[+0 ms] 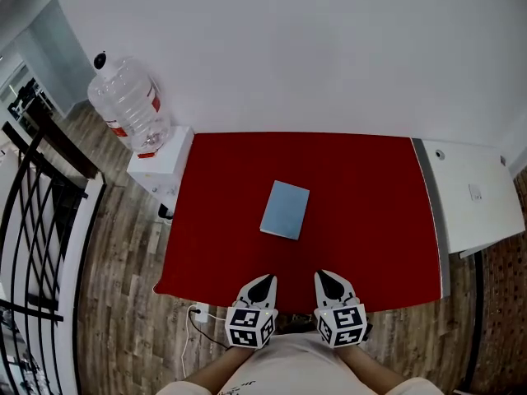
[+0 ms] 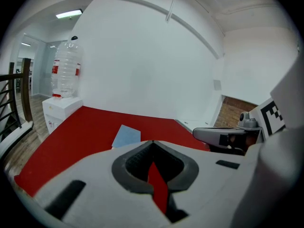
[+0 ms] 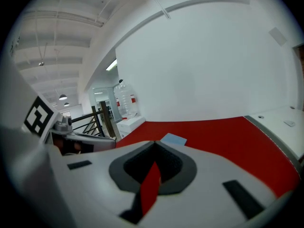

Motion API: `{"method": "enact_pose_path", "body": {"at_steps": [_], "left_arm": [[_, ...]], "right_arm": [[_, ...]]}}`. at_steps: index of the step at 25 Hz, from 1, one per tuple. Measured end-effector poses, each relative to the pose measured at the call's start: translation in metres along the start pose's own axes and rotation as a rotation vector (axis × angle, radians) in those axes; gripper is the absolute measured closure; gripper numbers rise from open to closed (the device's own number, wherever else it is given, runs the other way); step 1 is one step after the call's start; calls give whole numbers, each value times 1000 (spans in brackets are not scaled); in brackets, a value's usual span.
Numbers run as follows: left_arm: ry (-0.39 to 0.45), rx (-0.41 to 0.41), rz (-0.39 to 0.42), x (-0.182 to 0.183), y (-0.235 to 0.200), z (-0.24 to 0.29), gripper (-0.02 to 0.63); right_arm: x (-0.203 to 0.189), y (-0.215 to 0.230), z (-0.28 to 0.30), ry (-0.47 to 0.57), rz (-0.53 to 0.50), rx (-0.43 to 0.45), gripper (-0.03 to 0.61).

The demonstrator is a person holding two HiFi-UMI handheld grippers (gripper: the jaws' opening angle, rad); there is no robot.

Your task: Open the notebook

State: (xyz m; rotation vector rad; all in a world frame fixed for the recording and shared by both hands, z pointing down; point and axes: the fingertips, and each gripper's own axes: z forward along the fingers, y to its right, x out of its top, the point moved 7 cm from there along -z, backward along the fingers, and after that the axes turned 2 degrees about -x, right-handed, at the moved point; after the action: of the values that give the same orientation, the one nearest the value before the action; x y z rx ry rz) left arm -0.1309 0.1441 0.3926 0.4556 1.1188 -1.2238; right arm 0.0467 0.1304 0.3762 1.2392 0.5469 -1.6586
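Red table (image 1: 370, 188) holds the closed blue notebook (image 1: 285, 210), flat, well ahead of left claw (image 1: 264, 281) and right claw (image 1: 324, 276) (both clenched, empty). Probably light, thin cover bends; nip its free edge.

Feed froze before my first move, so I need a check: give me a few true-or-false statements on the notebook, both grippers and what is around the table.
1. The notebook lies closed on the red table. True.
2. The left gripper is clamped on the notebook. False: its jaws are together on nothing, at the table's near edge, apart from the notebook.
3. The right gripper is shut and empty. True.
4. The water bottle stands on the red table. False: it sits on a white dispenser beside the table.
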Motion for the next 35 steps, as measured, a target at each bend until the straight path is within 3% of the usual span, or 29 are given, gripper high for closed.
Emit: {"method": "enact_pose_path", "body": {"at_steps": [11, 22, 35], "left_arm": [[-23, -29, 53, 33, -25, 30, 606], [-44, -42, 47, 41, -50, 58, 606], [-79, 25, 23, 34, -97, 117, 606]], "right_arm": [[19, 3, 41, -4, 15, -27, 572], [24, 12, 72, -26, 42, -80, 572], [10, 24, 131, -69, 74, -67, 572]]}}
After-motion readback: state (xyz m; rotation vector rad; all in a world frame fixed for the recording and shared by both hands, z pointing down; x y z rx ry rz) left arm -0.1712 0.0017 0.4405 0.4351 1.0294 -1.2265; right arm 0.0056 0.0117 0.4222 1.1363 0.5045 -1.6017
